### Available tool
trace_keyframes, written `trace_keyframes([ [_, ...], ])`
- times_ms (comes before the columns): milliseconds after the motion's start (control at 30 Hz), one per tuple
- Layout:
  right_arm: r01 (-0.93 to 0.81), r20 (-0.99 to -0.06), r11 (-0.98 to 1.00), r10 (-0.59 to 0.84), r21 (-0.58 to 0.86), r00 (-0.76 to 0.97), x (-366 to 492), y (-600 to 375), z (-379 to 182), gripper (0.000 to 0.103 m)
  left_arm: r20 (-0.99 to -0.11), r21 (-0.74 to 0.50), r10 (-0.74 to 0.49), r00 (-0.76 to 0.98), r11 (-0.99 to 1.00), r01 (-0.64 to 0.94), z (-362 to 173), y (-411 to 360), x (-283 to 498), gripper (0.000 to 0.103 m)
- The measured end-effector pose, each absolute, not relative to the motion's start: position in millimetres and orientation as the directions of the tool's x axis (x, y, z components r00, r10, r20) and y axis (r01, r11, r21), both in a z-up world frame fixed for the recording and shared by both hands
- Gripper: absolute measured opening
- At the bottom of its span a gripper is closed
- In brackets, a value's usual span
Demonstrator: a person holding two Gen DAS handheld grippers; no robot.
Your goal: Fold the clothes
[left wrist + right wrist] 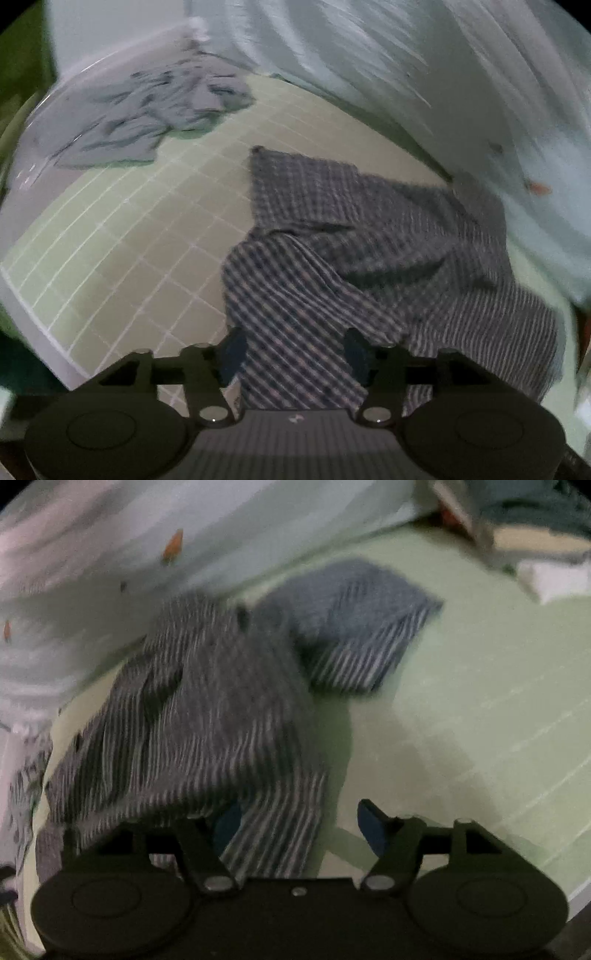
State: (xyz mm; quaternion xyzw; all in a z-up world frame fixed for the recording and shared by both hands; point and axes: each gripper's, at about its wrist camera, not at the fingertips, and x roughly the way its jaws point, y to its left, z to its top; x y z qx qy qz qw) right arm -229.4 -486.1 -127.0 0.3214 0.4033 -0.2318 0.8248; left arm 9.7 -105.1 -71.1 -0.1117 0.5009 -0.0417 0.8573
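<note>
Looking down along the left gripper [293, 356], you see its two dark fingers spread well apart. A fold of the checked shirt [332, 258] passes between the blue pads [232, 354], but neither pad presses on it, so nothing is gripped. The shirt lies rumpled on a pale green mat [129, 240] ruled with white grid lines, spreading from the near middle toward the far right. At the far left, partly off the mat, sits a crumpled grey-blue garment [147, 114], well apart from the shirt. A pale sheet [406, 74], streaked with blur, fills the far right.

From the right gripper [301, 827], the fingers also stand wide apart. Shirt cloth [207, 709], reading here as fine stripes, drapes over the left finger and runs down between the two pads without being pinched; the right pad [371, 825] hangs clear above bare mat [480, 701]. One sleeve end [365, 635] reaches toward the far middle. The pale sheet [110, 554], with small orange marks, lies along the far left. A blurred stack of items [535, 535] sits at the far right corner; I cannot tell what they are.
</note>
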Motion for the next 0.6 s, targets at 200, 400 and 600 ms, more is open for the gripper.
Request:
trace_keyframes([
  [200, 0.635, -0.844, 0.704, -0.094, 0.319, 0.528, -227.4, -454.4, -145.2, 0.087, -0.894, -0.141, -0.202, 0.4, 0.974, 0.177, -100.0, -163.9, 8.3, 0.076],
  [400, 0.63, -0.865, 0.718, -0.077, 0.298, 0.496, -220.6, -435.6, -154.0, 0.088, -0.932, 0.033, -0.079, 0.354, 0.953, 0.301, -136.0, -200.2, 9.3, 0.077],
  [600, 0.59, -0.854, 0.752, -0.072, 0.292, 0.515, -221.6, -431.8, -153.3, 0.005, -0.94, 0.011, -0.085, 0.329, 0.961, 0.278, -149.7, -185.4, 10.5, 0.023],
])
